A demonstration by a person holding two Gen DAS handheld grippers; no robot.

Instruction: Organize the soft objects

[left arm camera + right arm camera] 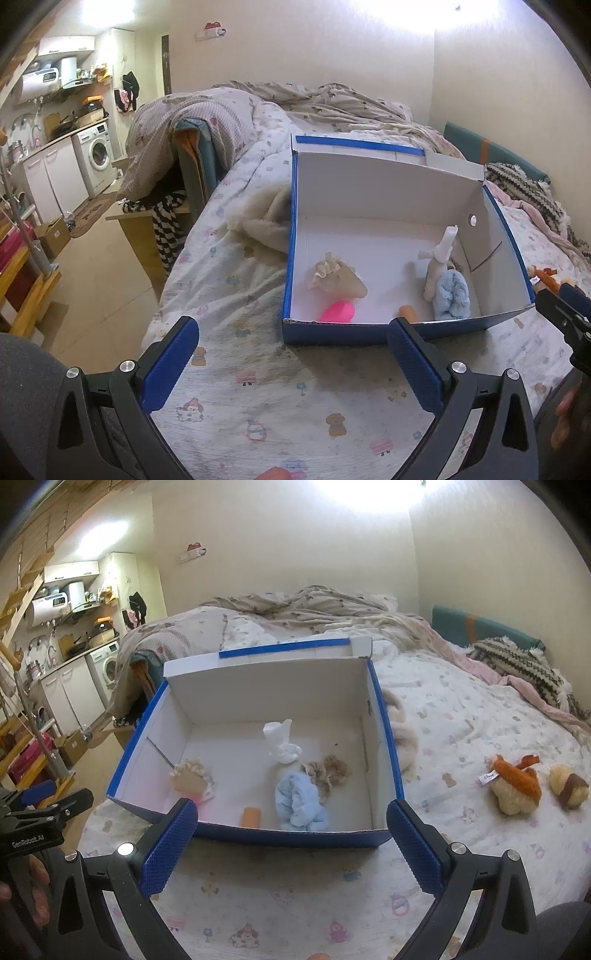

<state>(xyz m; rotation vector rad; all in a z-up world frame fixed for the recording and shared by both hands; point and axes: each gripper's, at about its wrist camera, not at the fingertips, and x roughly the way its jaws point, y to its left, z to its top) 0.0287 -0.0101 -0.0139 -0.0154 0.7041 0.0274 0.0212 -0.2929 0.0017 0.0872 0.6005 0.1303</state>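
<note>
A blue cardboard box (369, 334) with a white inside stands on the bed; it also shows in the right wrist view (295, 838). Inside lie a light blue soft cloth (300, 805), a white sock (282, 742), a beige frilly cone (338, 277), a pink object (338, 312), an orange piece (251, 816) and a tan scrunchie (328, 771). An orange-and-cream plush (515, 784) and a brown-and-cream plush (569, 786) lie on the bed right of the box. My left gripper (291, 369) and right gripper (291, 849) are open and empty, just before the box's near wall.
A cream fluffy blanket (264, 218) lies against the box's left side. Rumpled duvets (314, 605) and a striped throw (517, 664) cover the far bed. The bed edge drops to the floor at left, with a wooden stool (147, 221) and a washing machine (96, 155).
</note>
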